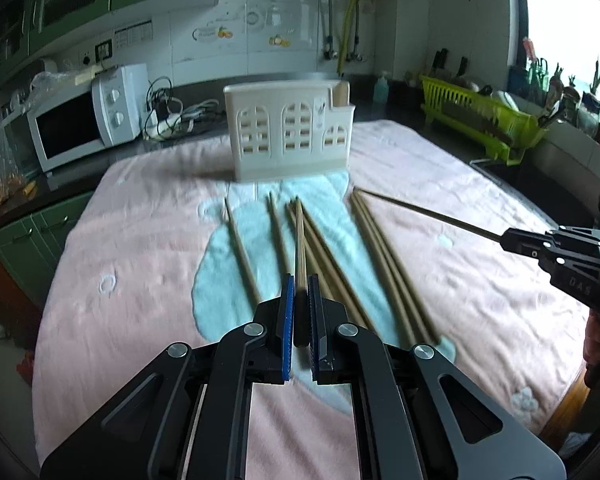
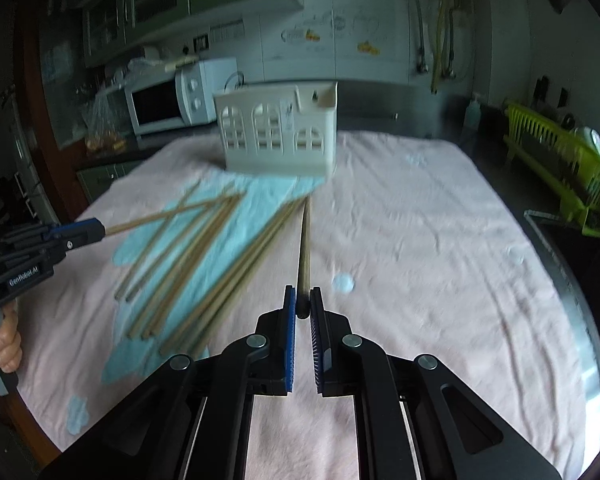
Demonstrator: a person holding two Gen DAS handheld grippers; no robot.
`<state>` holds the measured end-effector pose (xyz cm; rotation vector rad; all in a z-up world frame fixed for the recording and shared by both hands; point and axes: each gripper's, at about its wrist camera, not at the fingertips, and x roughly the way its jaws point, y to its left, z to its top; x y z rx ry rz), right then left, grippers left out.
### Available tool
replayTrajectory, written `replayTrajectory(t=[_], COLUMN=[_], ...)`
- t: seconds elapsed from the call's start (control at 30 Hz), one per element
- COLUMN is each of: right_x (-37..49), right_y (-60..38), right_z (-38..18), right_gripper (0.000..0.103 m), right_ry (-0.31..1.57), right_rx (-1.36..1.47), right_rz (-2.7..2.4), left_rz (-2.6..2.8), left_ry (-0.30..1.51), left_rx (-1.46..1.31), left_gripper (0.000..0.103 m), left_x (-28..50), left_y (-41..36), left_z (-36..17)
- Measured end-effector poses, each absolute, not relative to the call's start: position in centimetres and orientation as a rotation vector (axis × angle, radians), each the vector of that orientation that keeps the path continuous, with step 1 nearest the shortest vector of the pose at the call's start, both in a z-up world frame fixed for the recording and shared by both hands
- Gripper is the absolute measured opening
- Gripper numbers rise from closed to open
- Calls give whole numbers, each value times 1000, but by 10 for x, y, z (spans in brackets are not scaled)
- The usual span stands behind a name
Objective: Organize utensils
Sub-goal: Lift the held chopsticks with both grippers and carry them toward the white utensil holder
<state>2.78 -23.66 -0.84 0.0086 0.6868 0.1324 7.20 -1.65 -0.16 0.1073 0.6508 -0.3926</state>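
Several wooden chopsticks point(image 1: 376, 256) lie spread on a pink towel point(image 1: 140, 272) with a pale blue patch. My left gripper point(image 1: 300, 286) is shut on one chopstick point(image 1: 300, 240) that points ahead toward the cream utensil holder point(image 1: 288, 136). My right gripper point(image 2: 303, 298) is shut on another chopstick point(image 2: 305, 240), lifted off the cloth and aimed at the utensil holder point(image 2: 278, 132). In the left wrist view the right gripper point(image 1: 504, 238) enters from the right with its chopstick point(image 1: 428, 214). In the right wrist view the left gripper point(image 2: 98, 226) enters from the left with its chopstick point(image 2: 156, 216).
A white microwave point(image 1: 80, 120) and cables stand at the back left. A lime green dish rack point(image 1: 484, 120) sits at the back right beside a sink. A hand point(image 2: 6, 346) shows at the left edge of the right wrist view. Pink towel point(image 2: 420, 240) spreads right of the chopsticks.
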Motion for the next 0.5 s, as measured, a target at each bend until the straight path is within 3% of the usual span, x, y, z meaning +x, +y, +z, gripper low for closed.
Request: replayTrajectory(t=[0.5], right_x=[55], right_y=[-246], right_z=[35], right_gripper=[7], right_ry=[544], right_rx=[19], right_rz=[149], left_rz=[-391], left_ry=[563], left_rx=[42], left_gripper=[5], left_x=[94], left_y=[-24], left_z=[37])
